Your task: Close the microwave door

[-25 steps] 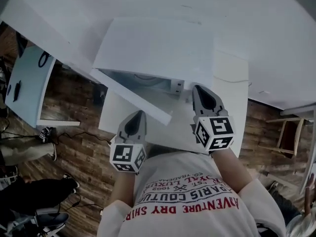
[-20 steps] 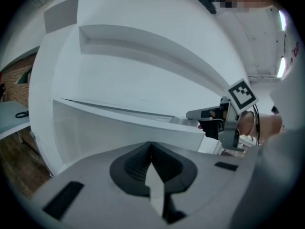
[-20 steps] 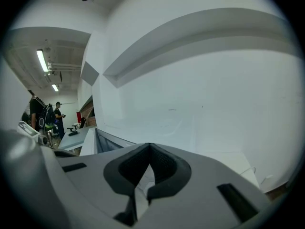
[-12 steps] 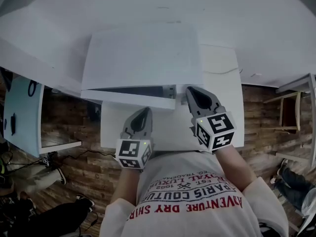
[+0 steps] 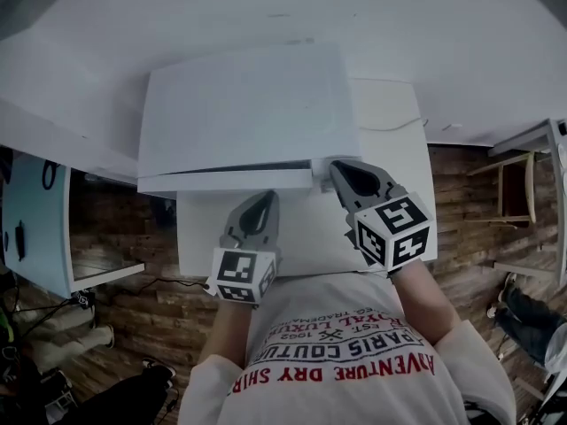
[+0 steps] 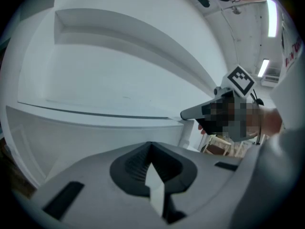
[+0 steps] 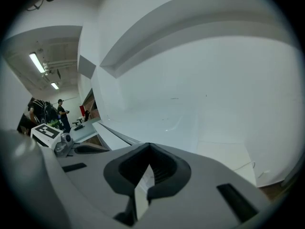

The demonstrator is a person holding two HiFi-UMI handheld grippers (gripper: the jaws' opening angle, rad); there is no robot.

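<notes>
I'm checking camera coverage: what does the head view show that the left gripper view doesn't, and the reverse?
Only the head view: the left gripper's black-and-white marker cube, the white table and the pale blue tabletop off to the left. Only the left gripper view: the ceiling strip lights and the left gripper's jaws close up, together with nothing between. Both: the nearly shut white microwave door and the right gripper.

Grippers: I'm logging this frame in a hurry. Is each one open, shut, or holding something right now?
Left gripper: shut, holding nothing.
Right gripper: shut, holding nothing.
</notes>
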